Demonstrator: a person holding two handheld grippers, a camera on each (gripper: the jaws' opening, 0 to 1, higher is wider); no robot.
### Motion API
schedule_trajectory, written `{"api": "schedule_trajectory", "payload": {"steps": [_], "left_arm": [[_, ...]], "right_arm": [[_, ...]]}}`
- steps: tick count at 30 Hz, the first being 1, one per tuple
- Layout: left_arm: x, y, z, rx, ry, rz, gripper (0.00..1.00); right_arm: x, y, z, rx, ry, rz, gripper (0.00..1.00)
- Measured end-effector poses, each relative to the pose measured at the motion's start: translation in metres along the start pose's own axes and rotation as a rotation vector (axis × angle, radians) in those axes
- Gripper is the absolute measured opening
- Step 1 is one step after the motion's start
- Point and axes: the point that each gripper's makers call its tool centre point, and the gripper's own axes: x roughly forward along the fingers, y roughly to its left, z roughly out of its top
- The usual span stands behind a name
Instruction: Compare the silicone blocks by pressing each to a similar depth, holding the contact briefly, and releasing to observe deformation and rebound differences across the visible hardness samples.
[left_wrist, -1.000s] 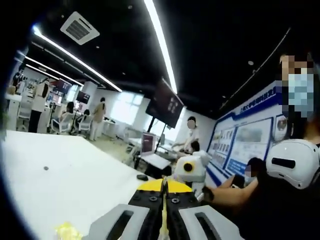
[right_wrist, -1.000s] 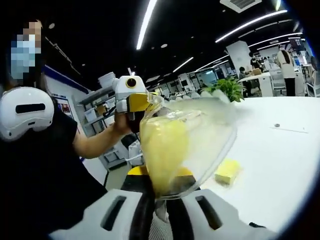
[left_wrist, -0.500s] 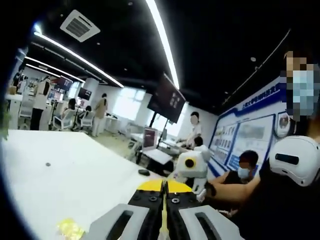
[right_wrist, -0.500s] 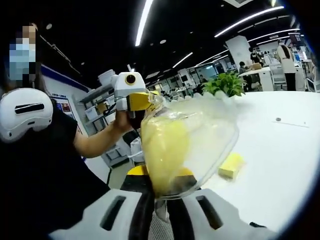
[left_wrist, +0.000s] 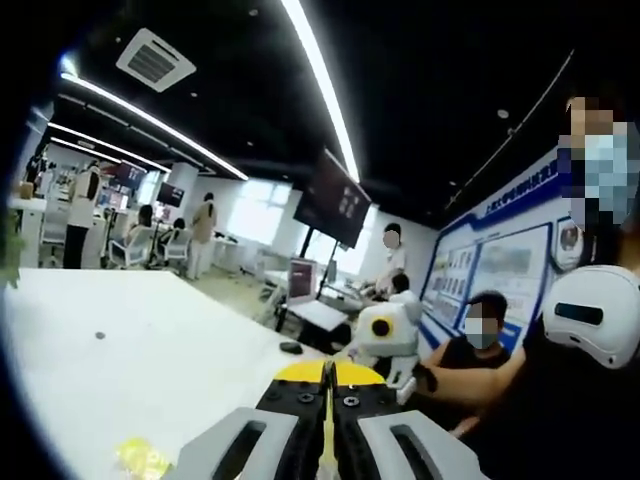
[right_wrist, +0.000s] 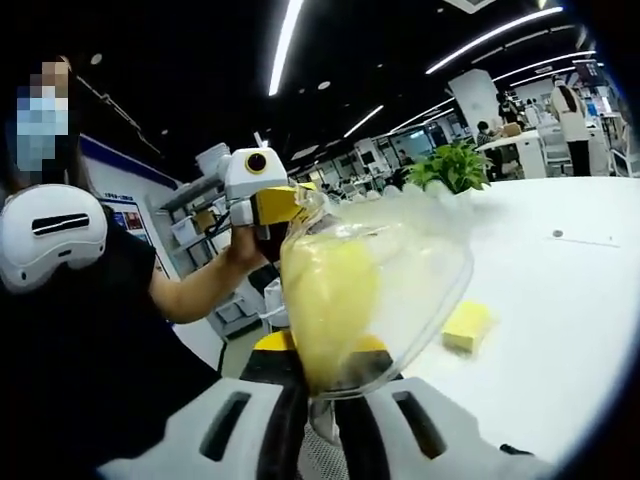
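Silicone blocks number two in the right gripper view: one yellow block (right_wrist: 330, 300) sealed inside a clear plastic bag (right_wrist: 400, 280), and a second yellow block (right_wrist: 466, 326) lying bare on the white table (right_wrist: 560, 340). The bagged block is raised off the table, directly above the right gripper (right_wrist: 318, 420), whose two jaws are pressed together on the bag's lower edge. The bag stretches up and to the left to the left gripper (right_wrist: 275, 205), which pinches its opposite end; a hand (right_wrist: 243, 245) holds that gripper. The bagged block looks smooth, pale yellow and rounded, its outline softened by the wrinkled, glossy film. The loose block is a flat rectangular slab, well apart from both grippers, to the right of the bag.

In the left gripper view, the left gripper (left_wrist: 326, 440) has its jaws closed with a thin strip of clear film between them, and the bare yellow block (left_wrist: 142, 457) sits low at the left on the table (left_wrist: 130, 360). The right gripper (left_wrist: 385, 335) appears beyond the jaws. One person in black holds both grippers, and several other people sit or stand in the office behind.
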Motion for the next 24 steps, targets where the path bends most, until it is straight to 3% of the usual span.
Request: {"api": "schedule_trajectory", "payload": {"steps": [13, 16, 19, 24], "left_arm": [[-0.001, 0.001, 0.003, -0.010, -0.016, 0.020, 0.00], [0.001, 0.004, 0.002, -0.062, -0.013, 0.013, 0.00], [0.003, 0.006, 0.003, -0.057, -0.012, 0.019, 0.00], [0.006, 0.012, 0.007, -0.125, -0.055, 0.010, 0.00]], "right_arm": [[0.000, 0.000, 0.002, -0.004, -0.010, 0.007, 0.03], [0.000, -0.002, 0.002, 0.009, -0.006, 0.015, 0.03], [-0.001, -0.005, 0.003, 0.011, 0.000, 0.015, 0.04], [-0.001, -0.009, 0.007, 0.020, -0.026, 0.005, 0.05]]}}
